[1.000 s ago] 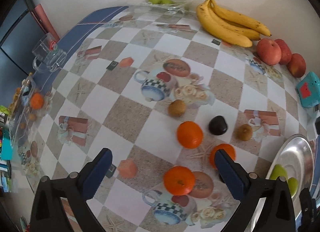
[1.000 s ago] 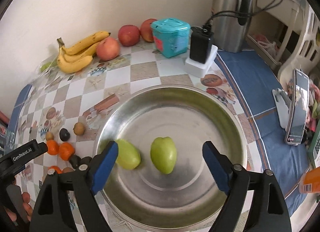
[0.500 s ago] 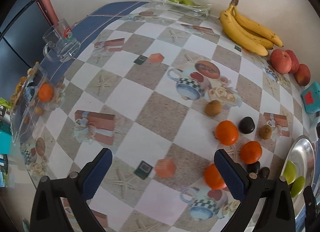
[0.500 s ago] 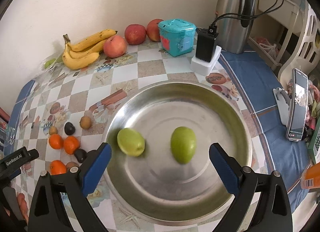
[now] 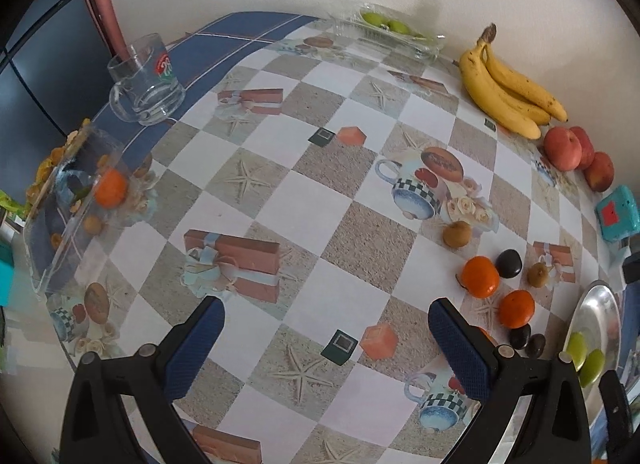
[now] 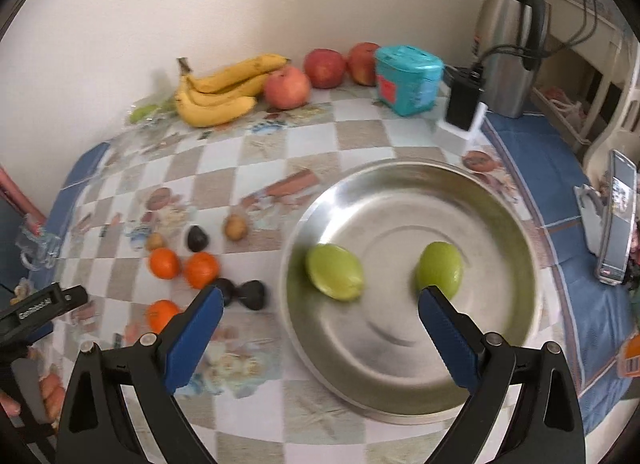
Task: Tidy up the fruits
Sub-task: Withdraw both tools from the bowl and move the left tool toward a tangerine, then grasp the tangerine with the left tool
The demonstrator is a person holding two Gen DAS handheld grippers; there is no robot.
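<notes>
Green fruit between right gripper jaws

- counter — checkered printed cloth, blue border
- steel bowl at 3 o'clock
- bananas, red apples at 12 — along the wall
- oranges, dark fruits at 9
- glass mug at 10 in the left view

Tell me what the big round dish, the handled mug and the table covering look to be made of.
Dish: metal, probably stainless steel; it is silvery, with bright glare and soft reflections on its wall.
Mug: clear glass, thick-walled; the blue cloth shows through it, and it carries a printed red and green emblem.
Table covering: looks like printed vinyl or oilcloth, smooth with a checked picture pattern; woven fabric cannot be ruled out.
</notes>
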